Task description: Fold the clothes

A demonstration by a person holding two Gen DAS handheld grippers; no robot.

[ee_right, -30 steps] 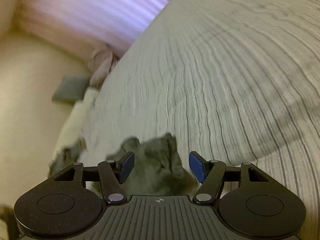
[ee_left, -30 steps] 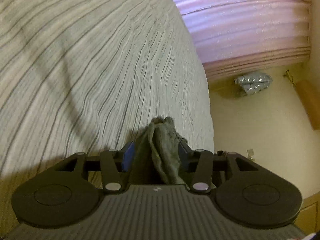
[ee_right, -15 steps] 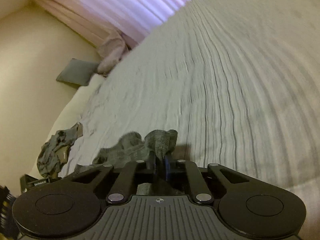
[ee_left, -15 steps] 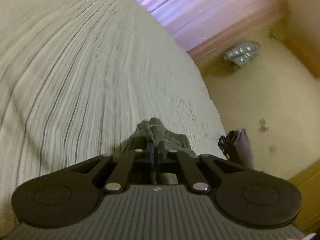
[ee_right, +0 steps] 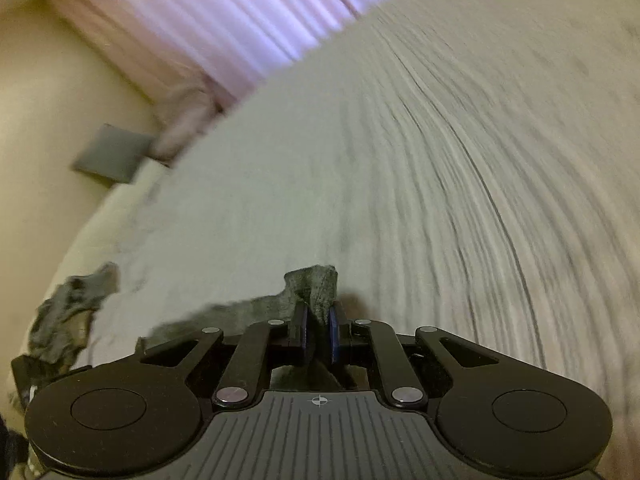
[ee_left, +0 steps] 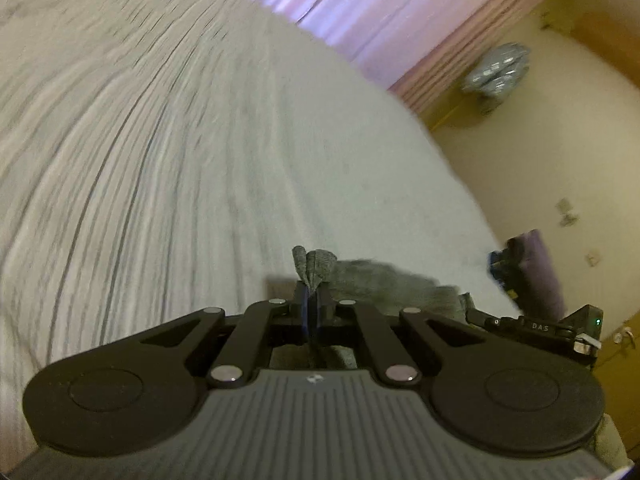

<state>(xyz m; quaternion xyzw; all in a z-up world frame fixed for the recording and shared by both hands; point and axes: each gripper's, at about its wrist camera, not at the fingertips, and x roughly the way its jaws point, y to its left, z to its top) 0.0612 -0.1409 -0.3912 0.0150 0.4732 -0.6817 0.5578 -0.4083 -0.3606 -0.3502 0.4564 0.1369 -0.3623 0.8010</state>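
Presently, the left gripper point(ee_left: 313, 307) has its jaws pressed together on a pinch of the grey garment point(ee_left: 384, 280), with a small tuft of cloth standing up above the blue pads. From there the fabric runs off to the right, low over the striped bedspread point(ee_left: 160, 160), toward the right gripper's body, which shows at the frame's right edge. The right gripper point(ee_right: 318, 330) is likewise clamped on the grey garment point(ee_right: 312, 286), a fold rising between its pads, the cloth trailing left across the bedspread point(ee_right: 400, 180). Whether the stretched cloth touches the bed cannot be told; both views are motion-blurred. A second crumpled grey garment point(ee_right: 64, 316) lies near the bed's left edge in the right wrist view. Pink curtains point(ee_left: 360, 8) hang beyond the bed. A grey cushion point(ee_right: 110, 158) lies on the floor beside the curtains.
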